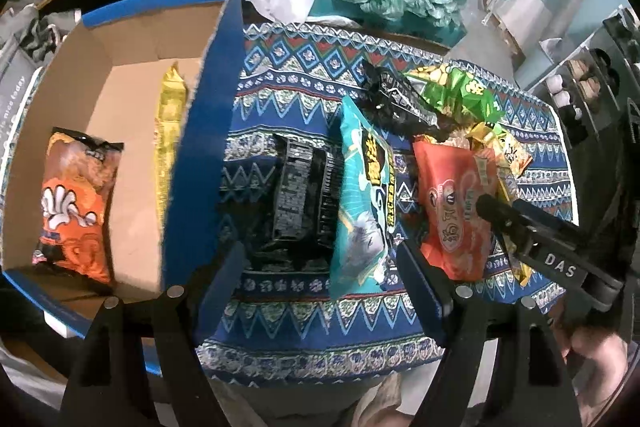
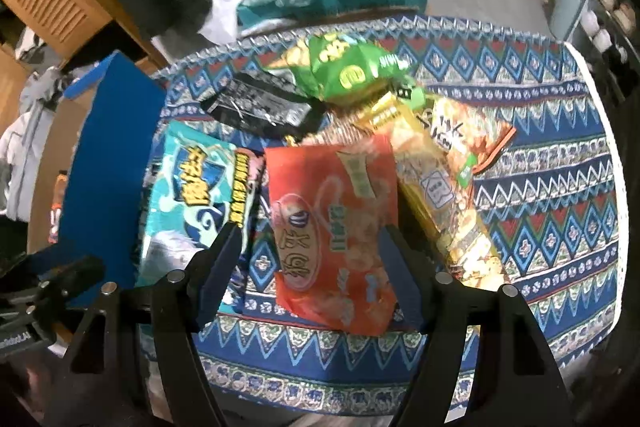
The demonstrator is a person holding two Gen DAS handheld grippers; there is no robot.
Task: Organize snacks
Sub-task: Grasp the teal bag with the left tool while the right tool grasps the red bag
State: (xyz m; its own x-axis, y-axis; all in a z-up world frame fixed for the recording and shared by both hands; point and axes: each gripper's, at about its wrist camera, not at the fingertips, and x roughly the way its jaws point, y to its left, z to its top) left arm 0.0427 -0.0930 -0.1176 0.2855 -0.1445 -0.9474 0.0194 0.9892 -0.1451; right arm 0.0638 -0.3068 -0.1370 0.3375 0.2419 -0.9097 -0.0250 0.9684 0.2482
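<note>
Two snack packets lie in the box (image 1: 132, 99); several remain on the table (image 2: 560, 211). Both the left gripper (image 1: 320, 267) and the right gripper (image 2: 316, 247) stand wide and empty.

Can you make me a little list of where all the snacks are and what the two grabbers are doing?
In the box: orange bag, yellow packet
On the tablecloth: black packet, teal bag, red bag, green bag, more snacks piled behind
Left gripper: open, holding nothing, above the black packet and teal bag
Right gripper: open, holding nothing, above the red bag
</note>
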